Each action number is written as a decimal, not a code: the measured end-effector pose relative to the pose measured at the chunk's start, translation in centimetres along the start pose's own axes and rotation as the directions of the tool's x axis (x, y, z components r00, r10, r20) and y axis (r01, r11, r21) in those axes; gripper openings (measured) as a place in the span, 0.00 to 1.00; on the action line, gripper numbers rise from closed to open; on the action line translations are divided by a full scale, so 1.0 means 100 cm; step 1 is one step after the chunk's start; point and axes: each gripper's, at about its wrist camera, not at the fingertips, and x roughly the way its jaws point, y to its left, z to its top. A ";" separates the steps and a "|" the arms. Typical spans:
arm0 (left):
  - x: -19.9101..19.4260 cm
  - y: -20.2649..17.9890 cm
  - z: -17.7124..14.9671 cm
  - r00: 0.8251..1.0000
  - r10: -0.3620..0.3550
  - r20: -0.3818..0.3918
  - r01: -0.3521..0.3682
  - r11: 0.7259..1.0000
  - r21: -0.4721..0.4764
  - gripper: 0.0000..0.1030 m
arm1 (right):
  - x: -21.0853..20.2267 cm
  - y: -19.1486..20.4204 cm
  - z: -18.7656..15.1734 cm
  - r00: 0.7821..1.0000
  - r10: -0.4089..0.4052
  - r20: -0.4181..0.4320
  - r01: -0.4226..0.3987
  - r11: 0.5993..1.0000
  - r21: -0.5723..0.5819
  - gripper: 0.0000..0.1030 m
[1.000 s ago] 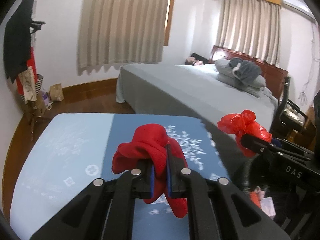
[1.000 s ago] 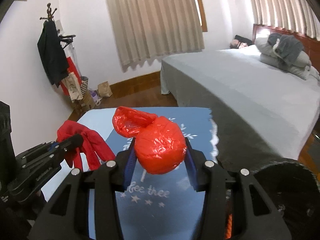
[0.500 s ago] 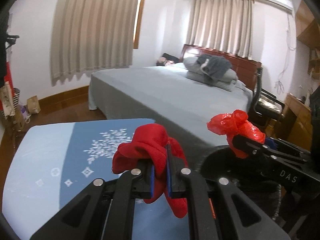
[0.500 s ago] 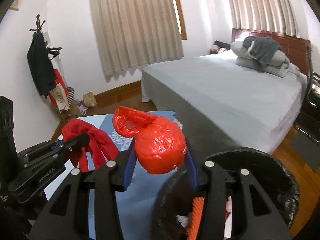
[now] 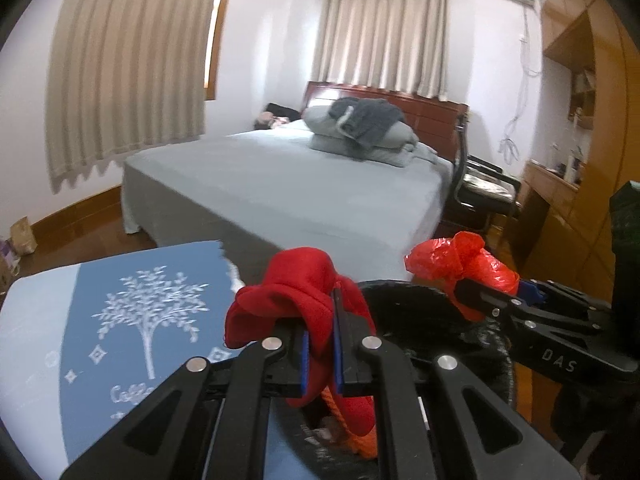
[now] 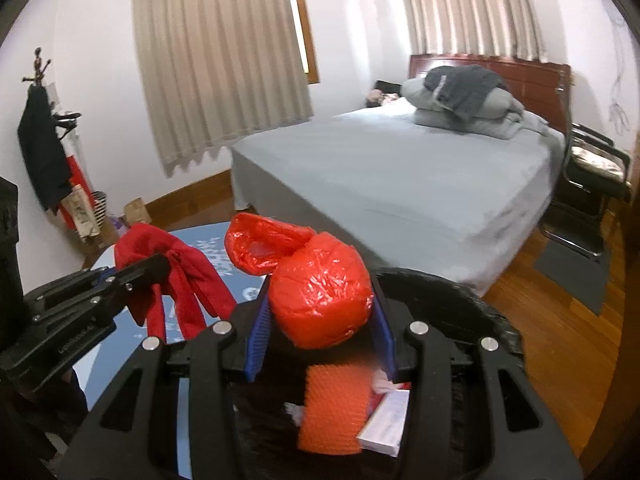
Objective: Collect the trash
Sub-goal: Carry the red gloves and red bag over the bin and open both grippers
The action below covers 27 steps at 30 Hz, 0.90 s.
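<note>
My left gripper is shut on a limp red cloth that droops on both sides of the jaws. My right gripper is shut on a knotted red plastic bag, bulging between the blue pads. Both hang over the rim of a black-lined trash bin, which holds an orange mesh piece and a white box. From the left wrist view the right gripper with the red bag shows at the right. From the right wrist view the left gripper with the cloth shows at the left.
A table with a blue cloth printed with a white tree lies to the left of the bin. Behind stands a grey bed with folded bedding, a chair beside it, and a coat stand by the wall.
Both grippers have swung right, away from the blue table and over the trash bin, each keeping its grip. The bin's contents now show below the right gripper.
</note>
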 end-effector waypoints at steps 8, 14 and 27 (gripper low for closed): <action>0.017 -0.035 0.002 0.998 -0.057 -0.012 0.058 0.997 0.046 0.09 | -0.013 -0.040 -0.014 0.998 -0.067 0.000 0.067 0.997 0.034 0.42; 0.025 -0.057 -0.003 0.995 -0.098 -0.027 0.100 0.992 0.073 0.09 | -0.020 -0.061 -0.019 0.995 -0.103 0.004 0.103 0.994 0.047 0.42; 0.062 -0.080 -0.012 0.985 -0.150 -0.089 0.158 0.982 0.099 0.09 | -0.015 -0.089 -0.031 0.989 -0.143 -0.028 0.144 0.987 0.070 0.42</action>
